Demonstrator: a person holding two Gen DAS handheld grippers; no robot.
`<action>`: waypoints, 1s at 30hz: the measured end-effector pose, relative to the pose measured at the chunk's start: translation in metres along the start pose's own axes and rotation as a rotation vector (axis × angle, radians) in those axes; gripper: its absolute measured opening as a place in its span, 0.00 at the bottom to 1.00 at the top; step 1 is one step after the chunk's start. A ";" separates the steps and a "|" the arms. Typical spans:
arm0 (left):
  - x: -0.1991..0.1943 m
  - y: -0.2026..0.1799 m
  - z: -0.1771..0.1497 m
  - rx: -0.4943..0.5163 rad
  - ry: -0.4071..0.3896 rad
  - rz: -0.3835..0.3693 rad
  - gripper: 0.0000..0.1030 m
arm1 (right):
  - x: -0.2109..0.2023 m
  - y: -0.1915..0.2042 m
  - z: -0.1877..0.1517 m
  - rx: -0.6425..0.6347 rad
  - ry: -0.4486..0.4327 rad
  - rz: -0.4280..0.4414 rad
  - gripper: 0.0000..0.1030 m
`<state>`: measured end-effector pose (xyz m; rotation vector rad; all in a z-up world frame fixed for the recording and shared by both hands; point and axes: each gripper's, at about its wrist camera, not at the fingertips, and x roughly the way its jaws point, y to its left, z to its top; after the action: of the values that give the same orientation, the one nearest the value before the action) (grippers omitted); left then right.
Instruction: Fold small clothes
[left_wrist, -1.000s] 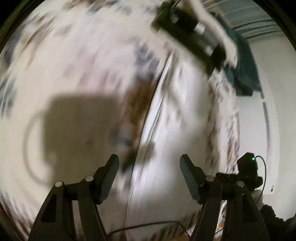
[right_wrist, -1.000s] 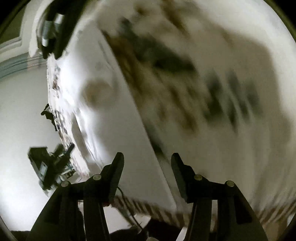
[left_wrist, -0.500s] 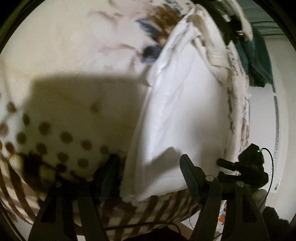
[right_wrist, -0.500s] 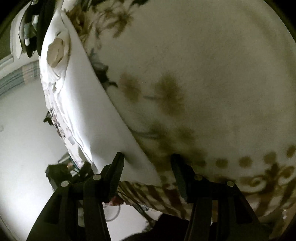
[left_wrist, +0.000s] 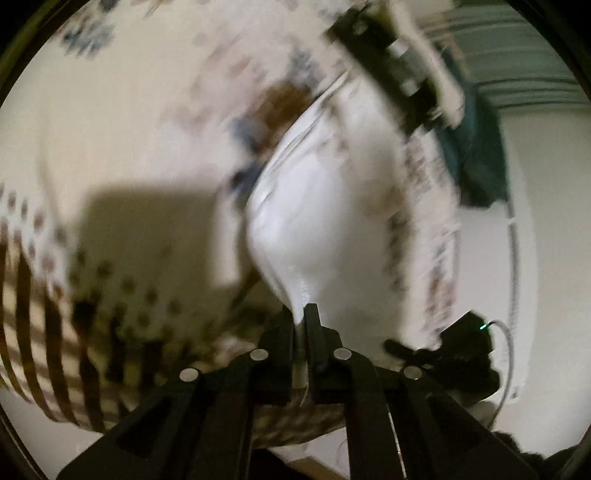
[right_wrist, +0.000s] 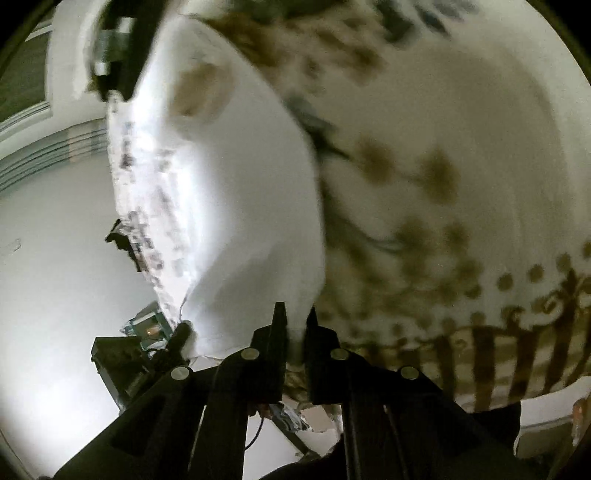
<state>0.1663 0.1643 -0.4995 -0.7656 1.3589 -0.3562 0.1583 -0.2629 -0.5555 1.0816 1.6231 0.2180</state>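
Note:
A white garment (left_wrist: 332, 206) lies on a patterned cream and brown cloth-covered surface (left_wrist: 122, 122). My left gripper (left_wrist: 299, 314) is shut on the garment's near corner, with white fabric pinched between the jaws. In the right wrist view the same white garment (right_wrist: 236, 206) runs up the frame, and my right gripper (right_wrist: 293, 314) is shut on its other near corner. Both views are blurred by motion.
A dark black device (left_wrist: 399, 70) lies at the garment's far end, also in the right wrist view (right_wrist: 118, 48). A dark teal cloth (left_wrist: 476, 158) lies past the surface's edge. A black tripod-like stand (left_wrist: 465, 354) is on the white floor beside the surface's near edge.
Both grippers were open half a second ago, straddling the garment's near corners. Both have closed on the fabric, and both views now blur with motion.

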 end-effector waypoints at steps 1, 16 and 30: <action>-0.007 -0.013 0.014 0.022 -0.025 -0.021 0.03 | -0.009 0.015 0.005 -0.018 -0.019 0.012 0.08; 0.049 -0.089 0.252 0.038 -0.213 -0.140 0.57 | -0.055 0.155 0.221 -0.112 -0.342 0.177 0.41; 0.153 -0.044 0.270 0.149 -0.015 0.099 0.52 | -0.006 0.110 0.264 -0.161 -0.270 -0.076 0.51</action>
<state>0.4656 0.1114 -0.5771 -0.5750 1.3346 -0.3684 0.4400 -0.3066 -0.5776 0.8839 1.3769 0.1418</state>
